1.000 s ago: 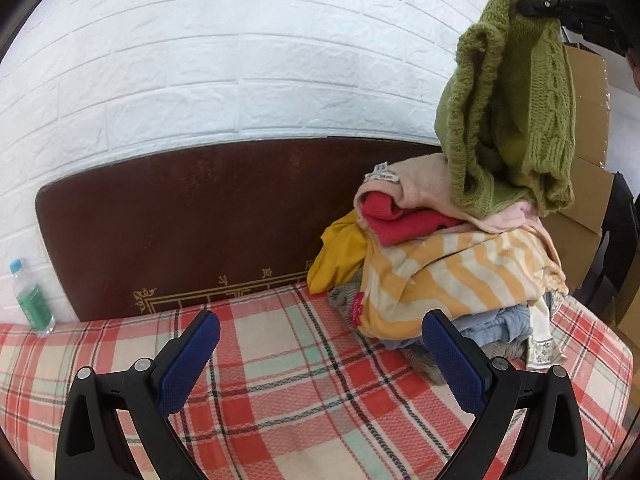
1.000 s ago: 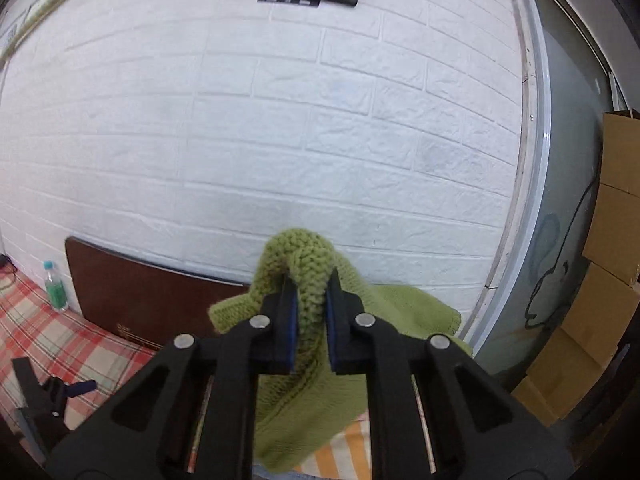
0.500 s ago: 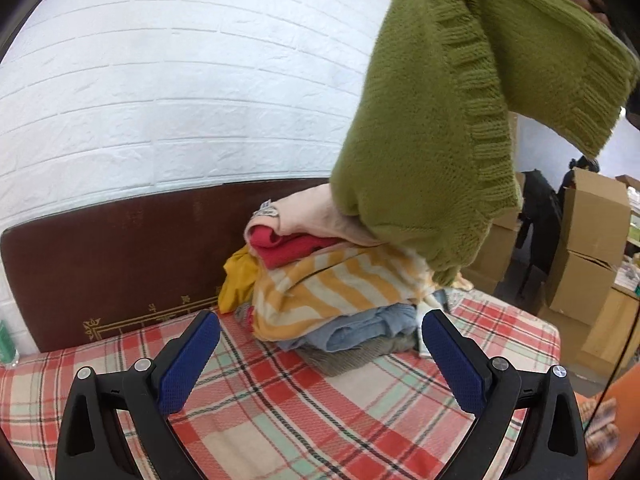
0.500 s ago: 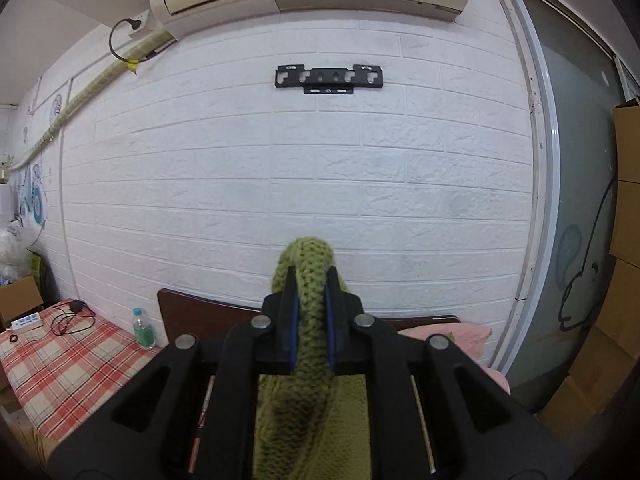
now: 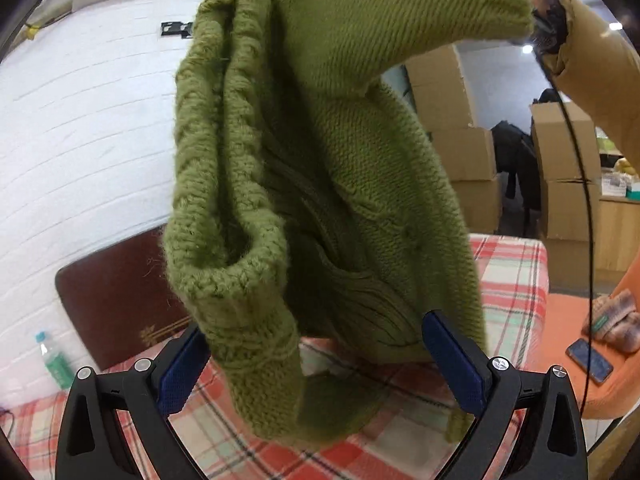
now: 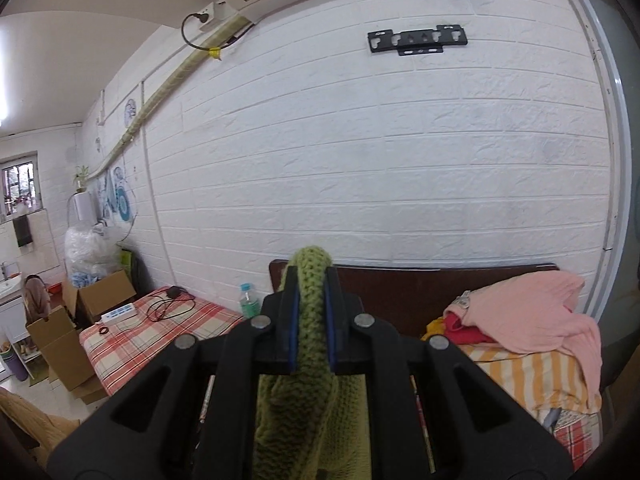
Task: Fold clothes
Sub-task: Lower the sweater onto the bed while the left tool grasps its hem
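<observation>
Green knit sweater hung above bed, clamped in right tongs. Left tongs apart, empty. Soft, bulky, stretchy; likely best taken at ribbed hem.

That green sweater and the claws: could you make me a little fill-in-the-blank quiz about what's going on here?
1. The right claw is shut on a knitted sweater whose colour is ____.
2. The left claw has its jaws ____, with the sweater hanging between them.
3. On top of the clothes pile by the headboard lies a ____ garment.
4. The bed cover has a red ____ pattern.

Missing words: green; open; pink; plaid
</observation>
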Demonstrator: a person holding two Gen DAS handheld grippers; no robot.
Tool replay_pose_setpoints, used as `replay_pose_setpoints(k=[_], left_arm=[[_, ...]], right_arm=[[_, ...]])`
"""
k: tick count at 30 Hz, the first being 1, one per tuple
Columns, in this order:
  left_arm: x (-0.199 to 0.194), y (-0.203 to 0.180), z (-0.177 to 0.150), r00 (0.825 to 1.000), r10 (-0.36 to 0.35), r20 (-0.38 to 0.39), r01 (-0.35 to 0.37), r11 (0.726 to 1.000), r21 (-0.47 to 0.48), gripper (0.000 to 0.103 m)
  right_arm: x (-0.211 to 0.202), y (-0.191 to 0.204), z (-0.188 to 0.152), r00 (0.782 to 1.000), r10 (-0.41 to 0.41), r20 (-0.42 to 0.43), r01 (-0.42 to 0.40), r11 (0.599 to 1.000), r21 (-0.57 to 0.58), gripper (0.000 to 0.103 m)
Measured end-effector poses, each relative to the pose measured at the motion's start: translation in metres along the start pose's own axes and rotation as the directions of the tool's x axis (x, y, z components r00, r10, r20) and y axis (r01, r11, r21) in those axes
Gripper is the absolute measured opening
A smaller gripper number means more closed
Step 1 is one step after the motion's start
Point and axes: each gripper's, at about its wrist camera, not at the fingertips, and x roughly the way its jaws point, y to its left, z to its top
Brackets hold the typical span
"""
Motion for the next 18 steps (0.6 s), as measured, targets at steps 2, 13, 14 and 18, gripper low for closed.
replay_pose_setpoints(k=[2, 13, 14, 18], left_arm=[[-0.003, 0.006, -0.013, 0.998, 0.042, -0.042, -0.042, 0.999, -0.014, 0.102], [0.042, 0.018, -0.078, 0.955, 0.061, -0.291, -0.094, 0.99, -0.101, 0.084], [0.043, 0.021, -0.08, 0.954, 0.052, -0.296, -0.091, 0.988, -0.121, 0.084], [0.038, 0.035, -0.084, 0.953, 0.02, -0.301, -0.08, 0.979, -0.188, 0.084]], right_arm=[[-0.009, 0.009, -0.006, 0.997, 0.059, 0.042, -0.059, 0.998, 0.006, 0.002], [0.033, 0.035, -0.109, 0.963, 0.002, -0.269, -0.018, 0.998, -0.054, 0.074], [0.045, 0.036, -0.133, 0.943, -0.001, -0.332, -0.016, 0.999, -0.048, 0.081], [0.076, 0.061, -0.218, 0.848, -0.005, -0.531, -0.069, 0.991, -0.119, 0.081]])
